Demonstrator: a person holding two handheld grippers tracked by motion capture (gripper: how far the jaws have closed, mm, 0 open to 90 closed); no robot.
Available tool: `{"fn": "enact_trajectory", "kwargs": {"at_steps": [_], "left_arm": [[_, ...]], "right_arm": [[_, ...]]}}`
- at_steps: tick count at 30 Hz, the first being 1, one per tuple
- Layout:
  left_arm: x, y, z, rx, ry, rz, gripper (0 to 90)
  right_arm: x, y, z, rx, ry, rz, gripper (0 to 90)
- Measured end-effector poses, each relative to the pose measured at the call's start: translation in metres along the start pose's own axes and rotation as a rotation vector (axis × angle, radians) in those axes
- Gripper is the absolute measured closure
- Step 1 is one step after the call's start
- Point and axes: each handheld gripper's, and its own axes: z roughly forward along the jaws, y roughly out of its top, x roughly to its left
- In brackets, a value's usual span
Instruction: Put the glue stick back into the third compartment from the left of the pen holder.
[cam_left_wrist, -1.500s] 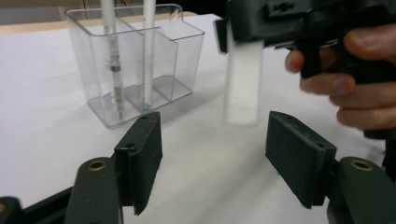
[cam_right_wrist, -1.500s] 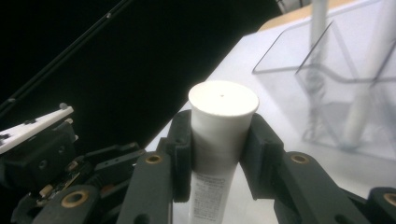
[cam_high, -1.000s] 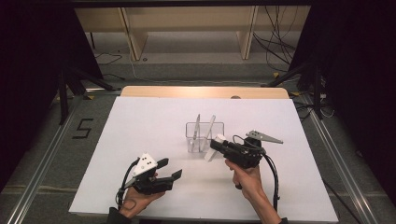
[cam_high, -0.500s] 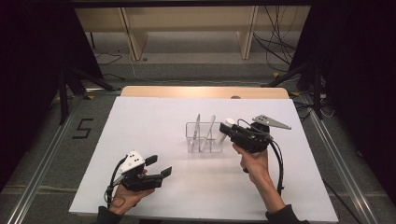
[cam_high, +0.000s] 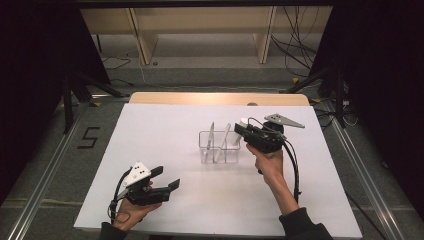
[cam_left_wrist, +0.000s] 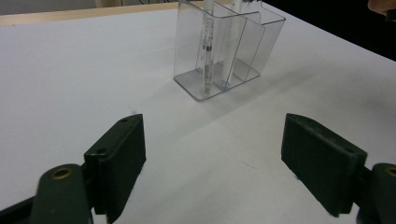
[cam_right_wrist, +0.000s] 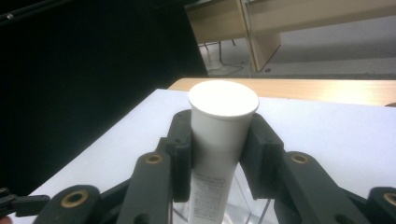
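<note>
Since the earlier frame the right gripper (cam_high: 243, 128) has shifted w/ its white tube (cam_right_wrist: 219, 140) from the near right of the clear organiser (cam_high: 220, 147) to just above its right end. The left gripper (cam_high: 167, 179) has backed off toward the near-left of the worktop (cam_high: 150, 130). Its jaws have just been opening and stand wide apart, nothing btwn them, only bare worktop; the organiser sits well ahead of them, two slim pens (cam_left_wrist: 207, 42) upright in its compartments. Right jaws are narrowed onto the white tube, pads pressing both sides just under its flat cap, cap end poking out past the tips. Tube's lower, printed end hangs over the organiser below the jaws.
</note>
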Motion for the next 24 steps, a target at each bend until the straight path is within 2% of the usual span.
{"fn": "enact_trajectory", "kwargs": {"at_steps": [8, 24], "left_arm": [[0.002, -0.001, -0.002, 0.003, 0.010, 0.001, 20.6], [0.004, -0.003, -0.004, 0.005, 0.020, -0.003, 20.2]], "right_arm": [[0.001, 0.003, 0.011, 0.011, -0.022, -0.030, 67.4], [-0.005, -0.003, 0.026, 0.068, -0.069, -0.048, 67.3]]}}
